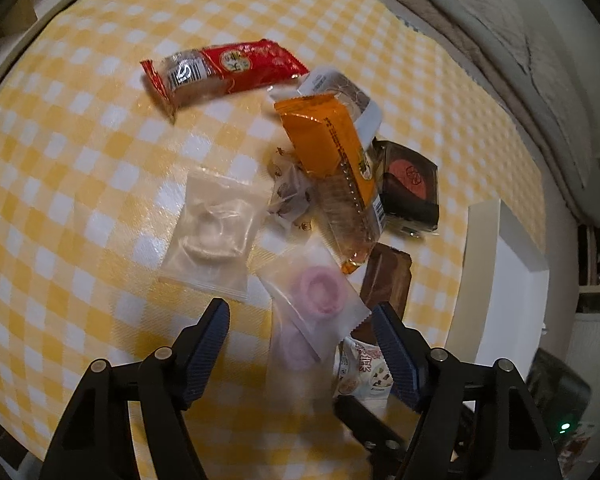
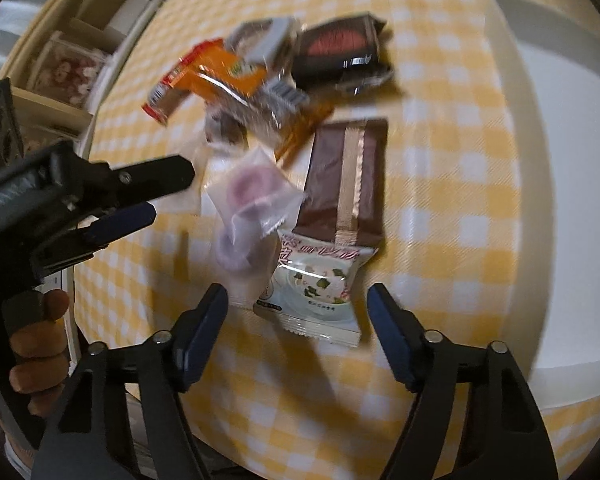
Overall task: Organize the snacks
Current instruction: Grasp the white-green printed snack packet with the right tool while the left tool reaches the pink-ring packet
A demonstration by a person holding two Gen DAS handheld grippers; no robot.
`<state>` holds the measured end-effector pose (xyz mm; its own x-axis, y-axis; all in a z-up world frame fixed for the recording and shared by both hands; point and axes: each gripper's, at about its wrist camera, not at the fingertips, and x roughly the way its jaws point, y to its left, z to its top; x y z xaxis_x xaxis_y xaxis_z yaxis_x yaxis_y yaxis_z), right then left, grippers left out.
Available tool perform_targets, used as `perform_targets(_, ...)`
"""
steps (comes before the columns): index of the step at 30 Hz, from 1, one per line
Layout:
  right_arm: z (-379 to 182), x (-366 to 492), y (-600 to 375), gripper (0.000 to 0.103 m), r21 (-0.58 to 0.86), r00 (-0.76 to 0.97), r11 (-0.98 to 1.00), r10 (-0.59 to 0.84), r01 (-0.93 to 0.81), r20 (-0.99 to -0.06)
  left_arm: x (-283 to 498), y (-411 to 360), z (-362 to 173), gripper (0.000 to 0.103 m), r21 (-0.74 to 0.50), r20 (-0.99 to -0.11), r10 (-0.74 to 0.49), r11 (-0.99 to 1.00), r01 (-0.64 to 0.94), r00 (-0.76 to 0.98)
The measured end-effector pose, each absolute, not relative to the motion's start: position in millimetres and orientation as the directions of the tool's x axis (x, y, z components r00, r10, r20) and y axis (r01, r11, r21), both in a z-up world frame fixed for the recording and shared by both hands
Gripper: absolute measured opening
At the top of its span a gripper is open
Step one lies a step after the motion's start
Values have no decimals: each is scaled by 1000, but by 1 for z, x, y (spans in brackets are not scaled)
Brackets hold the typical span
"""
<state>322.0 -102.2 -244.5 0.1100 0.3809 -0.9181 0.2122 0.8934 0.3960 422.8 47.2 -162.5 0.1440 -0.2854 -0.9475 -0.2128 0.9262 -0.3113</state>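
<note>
Both sets of fingers part-open and empty over the snack pile on the checked worktop — left gripper (image 1: 300, 320) astride the pink-sweet packet (image 1: 320, 292), right gripper (image 2: 296, 300) just short of the white soup sachet (image 2: 320, 288) beside it — apparently poised for picking.

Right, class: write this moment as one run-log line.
stage: approach | left gripper: open above pink-sweet packets | right gripper: open above white soup packet | nothing held | white tray: beside pile
</note>
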Motion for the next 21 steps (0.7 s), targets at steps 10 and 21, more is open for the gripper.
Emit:
perform_targets(10, -259, 317, -103, 32, 411, 70, 884, 406, 225, -911, 434, 27, -197, 71, -295, -956, -284, 921, -253, 78)
perform_targets(21, -244, 309, -115, 21, 407, 100, 900, 395, 160, -913, 447, -6, -224, 62, -226, -974, -211, 938, -263, 85)
